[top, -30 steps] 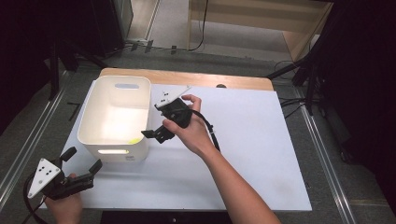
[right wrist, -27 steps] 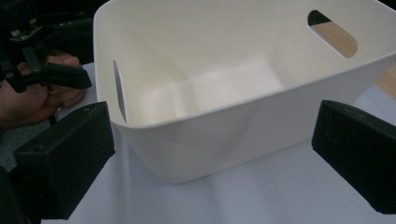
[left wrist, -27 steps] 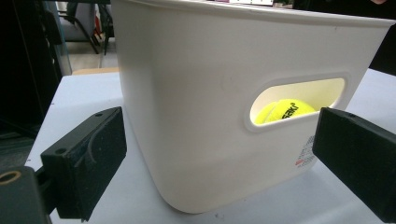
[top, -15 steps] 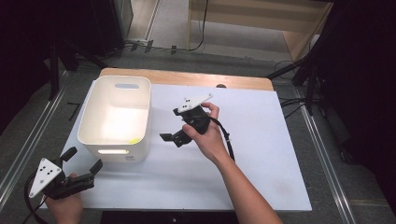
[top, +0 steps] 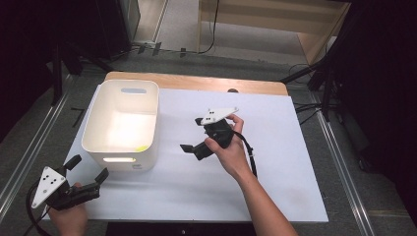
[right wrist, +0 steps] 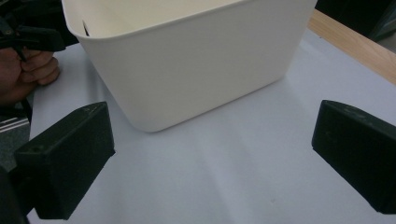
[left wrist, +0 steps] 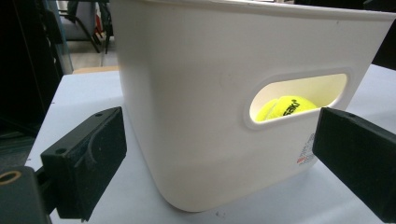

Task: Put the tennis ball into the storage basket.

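A white plastic bin [top: 147, 101] stands on the left part of the white table top. Through its handle slot in the left gripper view shows a yellow tennis ball [left wrist: 282, 108] lying inside; a sliver of the ball [top: 141, 148] also shows from above. My left gripper [top: 88, 168] rests near the table's front left corner, open, its jaws wide apart and aimed at the bin [left wrist: 187, 93]. My right gripper [top: 192, 134] is held over the table's middle, right of the bin [right wrist: 187, 60], open with nothing between its jaws.
The white table sheet [top: 275, 162] spreads bare to the right and front of the bin. A wooden strip [top: 196, 83] runs along the far edge. In the right gripper view the other hand [right wrist: 28, 70] sits beyond the bin's corner.
My right gripper has drawn back from the bin's right rim toward the middle of the table, staying open. The left gripper and the bin have not moved.
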